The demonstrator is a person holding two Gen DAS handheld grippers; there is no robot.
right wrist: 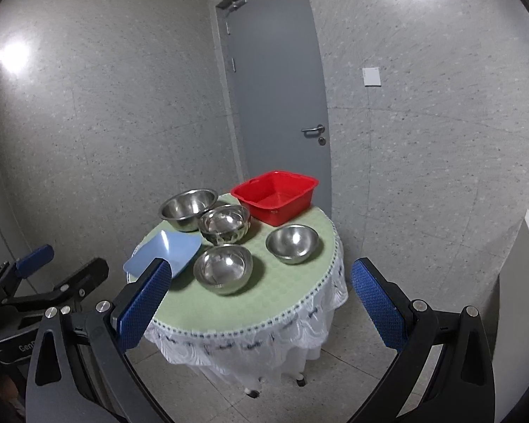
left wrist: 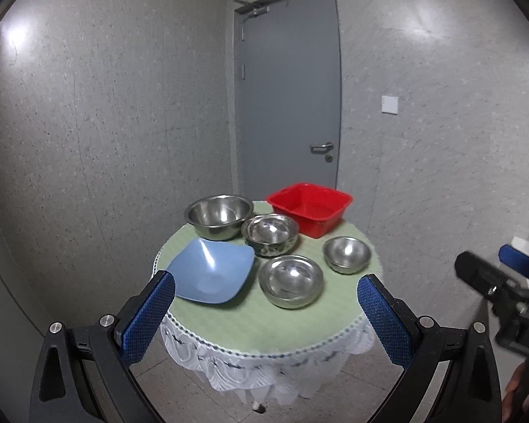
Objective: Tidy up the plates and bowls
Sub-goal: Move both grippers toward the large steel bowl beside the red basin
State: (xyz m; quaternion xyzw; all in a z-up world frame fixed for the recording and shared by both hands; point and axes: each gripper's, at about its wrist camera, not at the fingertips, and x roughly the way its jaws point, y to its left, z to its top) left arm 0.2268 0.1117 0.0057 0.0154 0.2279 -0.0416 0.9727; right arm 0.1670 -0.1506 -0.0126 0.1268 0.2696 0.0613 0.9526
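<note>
Both grippers are hovering short of the round table (left wrist: 229,328), jaws spread wide and gripping nothing — the left gripper (left wrist: 266,320) and the right gripper (right wrist: 261,312). Four steel bowls (left wrist: 291,280), a blue plate (left wrist: 210,269) and a red basin (left wrist: 310,208) are sitting on the green cloth — the basin at the far edge.

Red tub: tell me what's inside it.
The red tub looks empty: bare red floor and far walls show. The bottom strip behind its near wall is hidden in both views.
</note>
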